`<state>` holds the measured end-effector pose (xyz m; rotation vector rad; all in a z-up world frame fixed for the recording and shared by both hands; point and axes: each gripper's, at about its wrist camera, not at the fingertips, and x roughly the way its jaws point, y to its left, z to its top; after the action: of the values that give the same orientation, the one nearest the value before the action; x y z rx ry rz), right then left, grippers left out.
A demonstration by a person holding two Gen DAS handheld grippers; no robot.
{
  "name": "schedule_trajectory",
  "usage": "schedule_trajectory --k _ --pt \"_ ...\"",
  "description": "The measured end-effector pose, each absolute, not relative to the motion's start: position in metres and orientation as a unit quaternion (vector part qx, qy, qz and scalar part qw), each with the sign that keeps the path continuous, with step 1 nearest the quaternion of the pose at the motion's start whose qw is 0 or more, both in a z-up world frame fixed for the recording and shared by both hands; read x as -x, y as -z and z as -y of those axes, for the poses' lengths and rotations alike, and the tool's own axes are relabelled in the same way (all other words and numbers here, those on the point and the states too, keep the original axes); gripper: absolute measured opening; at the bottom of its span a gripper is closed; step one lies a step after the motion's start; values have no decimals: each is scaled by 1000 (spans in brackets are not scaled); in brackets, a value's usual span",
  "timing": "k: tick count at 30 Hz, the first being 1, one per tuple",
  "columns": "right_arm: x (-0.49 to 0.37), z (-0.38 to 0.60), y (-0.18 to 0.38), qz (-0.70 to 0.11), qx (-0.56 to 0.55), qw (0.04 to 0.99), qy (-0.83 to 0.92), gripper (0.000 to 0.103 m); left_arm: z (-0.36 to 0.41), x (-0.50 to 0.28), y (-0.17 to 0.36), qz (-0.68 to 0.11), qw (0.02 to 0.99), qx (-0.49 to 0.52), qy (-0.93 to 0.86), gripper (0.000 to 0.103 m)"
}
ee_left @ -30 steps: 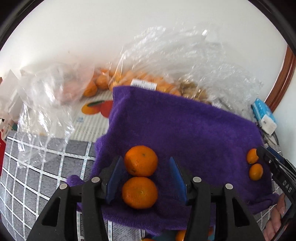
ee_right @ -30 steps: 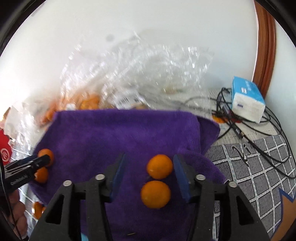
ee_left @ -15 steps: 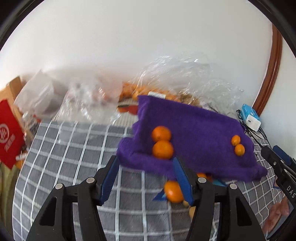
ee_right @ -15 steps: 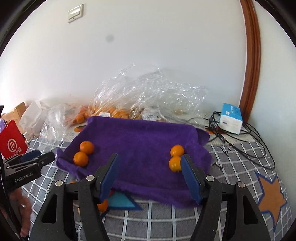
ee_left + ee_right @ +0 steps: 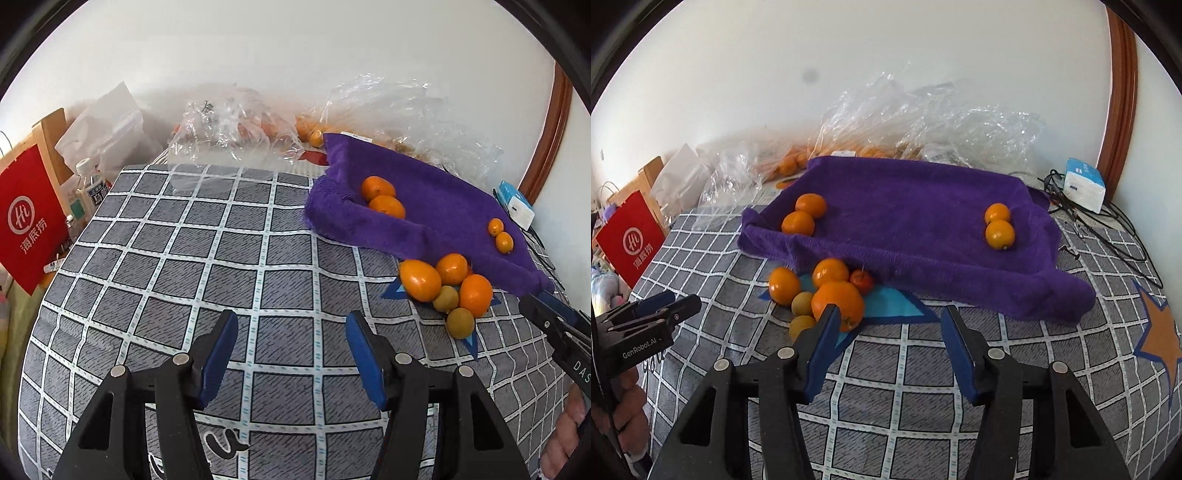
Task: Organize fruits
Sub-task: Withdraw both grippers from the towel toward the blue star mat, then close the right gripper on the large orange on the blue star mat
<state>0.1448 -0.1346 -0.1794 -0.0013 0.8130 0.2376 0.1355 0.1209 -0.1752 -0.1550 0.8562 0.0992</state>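
- Both our grippers hung empty over the grey checked cloth (image 5: pixel 905 391): left gripper (image 5: pixel 291 350) half open, right gripper (image 5: pixel 888 338) closing on nothing.
- Two orange mandarin pairs (image 5: pixel 804 218) sat on the purple fleece towel (image 5: pixel 908 221).
- A loose fruit pile (image 5: pixel 827 291) lay just before that towel's front edge.

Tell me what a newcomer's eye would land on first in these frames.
The purple towel spread over the grey checked cover, with a pair of oranges near its left end and another pair near its right. Next, the loose heap of oranges and small greenish fruits on the cover at the towel's front edge.
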Motion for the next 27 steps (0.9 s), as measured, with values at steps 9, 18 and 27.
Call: schedule_trajectory --k 9,18,27 --pt "-152 123 196 -418 5 901 -120 45 -141 -140 195 -417 900 119 -51 58" --pt "-174 107 200 -427 -23 889 -162 45 -132 -135 194 -408 906 109 -39 58" --pt "-190 105 217 -442 -47 876 -185 46 -139 -136 196 -404 905 129 -41 59"
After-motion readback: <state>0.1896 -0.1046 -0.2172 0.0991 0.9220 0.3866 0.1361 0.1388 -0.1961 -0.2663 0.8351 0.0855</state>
